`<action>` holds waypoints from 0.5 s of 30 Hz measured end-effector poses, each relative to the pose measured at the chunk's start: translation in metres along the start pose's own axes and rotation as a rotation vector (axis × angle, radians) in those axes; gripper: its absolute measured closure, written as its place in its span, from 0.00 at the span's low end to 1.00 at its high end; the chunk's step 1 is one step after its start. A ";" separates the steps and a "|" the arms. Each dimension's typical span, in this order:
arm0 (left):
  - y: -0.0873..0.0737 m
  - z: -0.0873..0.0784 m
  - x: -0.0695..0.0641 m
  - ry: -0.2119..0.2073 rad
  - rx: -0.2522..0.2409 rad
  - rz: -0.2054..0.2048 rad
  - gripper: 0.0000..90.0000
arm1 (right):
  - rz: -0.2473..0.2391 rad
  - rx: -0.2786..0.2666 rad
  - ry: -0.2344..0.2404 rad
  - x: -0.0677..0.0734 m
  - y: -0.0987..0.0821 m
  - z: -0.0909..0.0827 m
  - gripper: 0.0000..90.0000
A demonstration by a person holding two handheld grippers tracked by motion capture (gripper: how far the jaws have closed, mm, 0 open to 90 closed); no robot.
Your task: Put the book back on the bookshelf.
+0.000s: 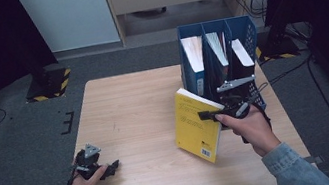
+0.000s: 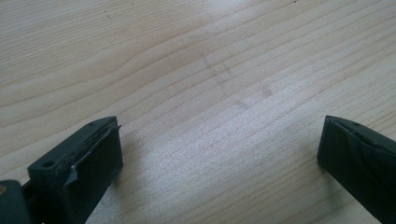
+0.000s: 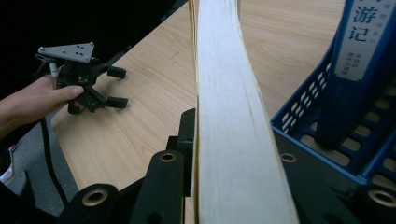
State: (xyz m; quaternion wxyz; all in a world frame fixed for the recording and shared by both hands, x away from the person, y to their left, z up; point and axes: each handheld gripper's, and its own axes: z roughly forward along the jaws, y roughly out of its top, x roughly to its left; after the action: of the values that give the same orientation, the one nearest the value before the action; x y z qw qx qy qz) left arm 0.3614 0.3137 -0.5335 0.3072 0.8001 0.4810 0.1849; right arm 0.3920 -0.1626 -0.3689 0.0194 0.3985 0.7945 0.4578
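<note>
A yellow book [image 1: 197,125] hangs tilted above the right half of the wooden table [image 1: 129,108], and my right gripper [image 1: 207,115] is shut on it near its upper edge. In the right gripper view the book's pale page edge [image 3: 229,116] runs up between the black jaws. Just behind it stands a blue file rack [image 1: 220,60] with books in its slots; a blue book [image 3: 359,65] leans in the nearest slot. My left gripper [image 1: 111,167] rests at the table's front left corner, open, with bare wood [image 2: 219,140] between its pads [image 2: 100,156].
The rack [image 3: 317,126] holds several books and takes up the back right of the table. Black stands with yellow-striped feet [image 1: 47,86] flank the table on the dark floor. Cables [image 1: 300,67] trail at the right.
</note>
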 end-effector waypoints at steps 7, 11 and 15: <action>0.000 0.000 0.000 0.000 0.000 -0.001 0.00 | -0.002 -0.011 -0.017 -0.003 -0.009 -0.012 0.83; 0.000 0.000 0.000 0.000 0.001 -0.001 0.00 | 0.011 -0.011 -0.020 -0.005 -0.017 -0.018 0.83; 0.000 0.000 0.000 0.001 0.001 -0.001 0.00 | 0.025 -0.016 -0.032 -0.010 -0.023 -0.027 0.83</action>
State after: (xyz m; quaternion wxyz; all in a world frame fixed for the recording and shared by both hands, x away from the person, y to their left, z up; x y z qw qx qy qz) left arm 0.3614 0.3134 -0.5334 0.3064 0.7999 0.4818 0.1849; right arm 0.3741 -0.1948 -0.3732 0.0296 0.4156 0.7854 0.4577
